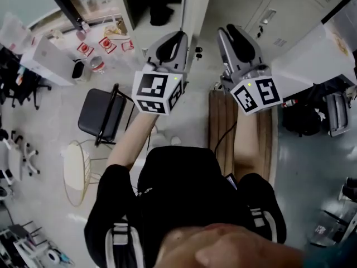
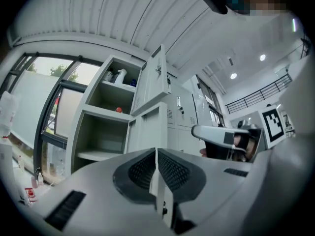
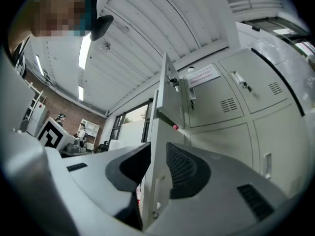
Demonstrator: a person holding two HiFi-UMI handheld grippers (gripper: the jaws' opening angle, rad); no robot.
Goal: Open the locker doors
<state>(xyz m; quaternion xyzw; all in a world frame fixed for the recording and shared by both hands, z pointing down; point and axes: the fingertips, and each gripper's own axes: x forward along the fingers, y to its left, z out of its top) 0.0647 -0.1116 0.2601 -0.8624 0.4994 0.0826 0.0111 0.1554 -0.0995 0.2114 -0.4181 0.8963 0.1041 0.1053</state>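
L tool (image 2: 156,154) shut, empty; R tool (image 3: 156,150) apart, locker door (image 3: 158,129) edge betw; chair (image 1: 103,113), bench (image 1: 223,124) below.

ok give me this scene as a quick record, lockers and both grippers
open doors: upper door and lower door of one locker column, both swung out
closed lockers: right of the open column
top shelf: bottles
left gripper: jaws together, nothing between
right gripper: jaws apart, empty; an open door's edge lines up in the gap, no contact visible
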